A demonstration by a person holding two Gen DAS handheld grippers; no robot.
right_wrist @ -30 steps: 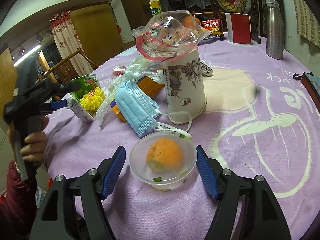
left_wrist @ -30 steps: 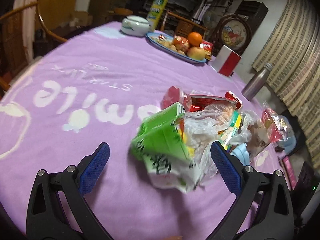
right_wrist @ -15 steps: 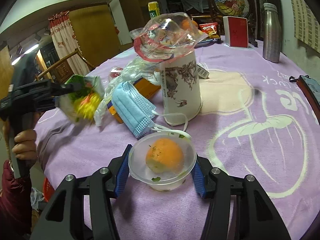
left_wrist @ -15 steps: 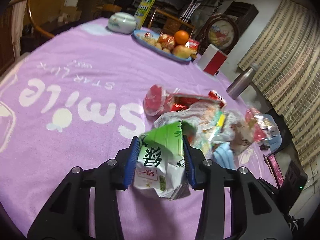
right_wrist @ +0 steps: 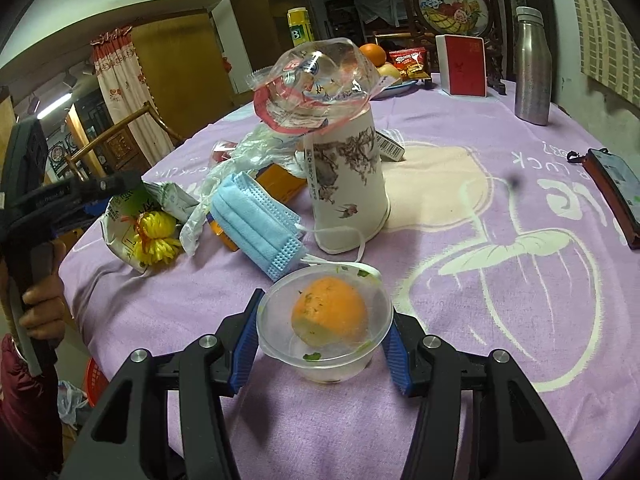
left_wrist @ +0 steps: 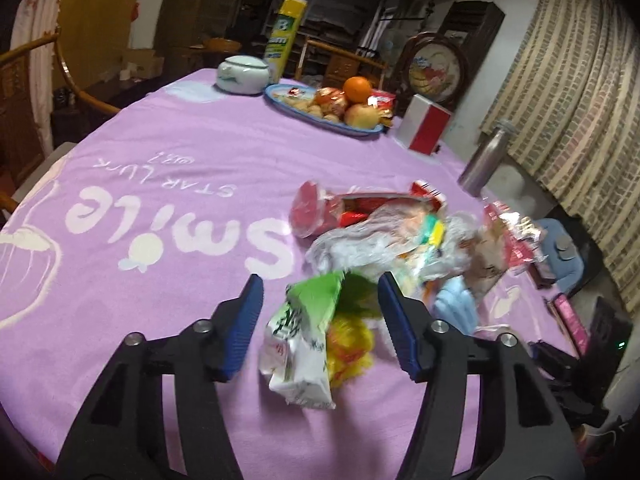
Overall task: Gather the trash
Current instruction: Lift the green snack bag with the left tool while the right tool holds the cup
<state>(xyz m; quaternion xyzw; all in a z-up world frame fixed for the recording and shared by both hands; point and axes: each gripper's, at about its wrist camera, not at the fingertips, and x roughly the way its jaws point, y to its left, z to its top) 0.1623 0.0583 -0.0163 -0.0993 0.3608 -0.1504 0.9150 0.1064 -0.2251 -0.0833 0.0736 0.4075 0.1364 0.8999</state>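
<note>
A green and white snack bag [left_wrist: 308, 336] with yellow stuff inside lies on the purple tablecloth [left_wrist: 168, 184] between the jaws of my left gripper [left_wrist: 320, 320], which is open and not touching it. The bag also shows in the right wrist view [right_wrist: 140, 224]. My right gripper [right_wrist: 320, 344] is shut on a clear plastic bowl [right_wrist: 324, 332] holding an orange lump of food. More trash lies beyond: a blue face mask [right_wrist: 256, 220], clear plastic bags [left_wrist: 372, 240], red wrappers [left_wrist: 348, 208] and a paper cup [right_wrist: 348, 184] stuffed with plastic.
A fruit plate [left_wrist: 324, 110], a white lidded pot [left_wrist: 242, 74], a yellow-green can [left_wrist: 284, 36], a red and white box [left_wrist: 424, 128] and a steel bottle [right_wrist: 532, 68] stand at the far side. A dark pouch [right_wrist: 612, 192] lies at the right edge.
My left gripper closed on the green bag, lifted it, then opened; the bag now lies loose between the jaws. My right gripper closed on the plastic bowl.
</note>
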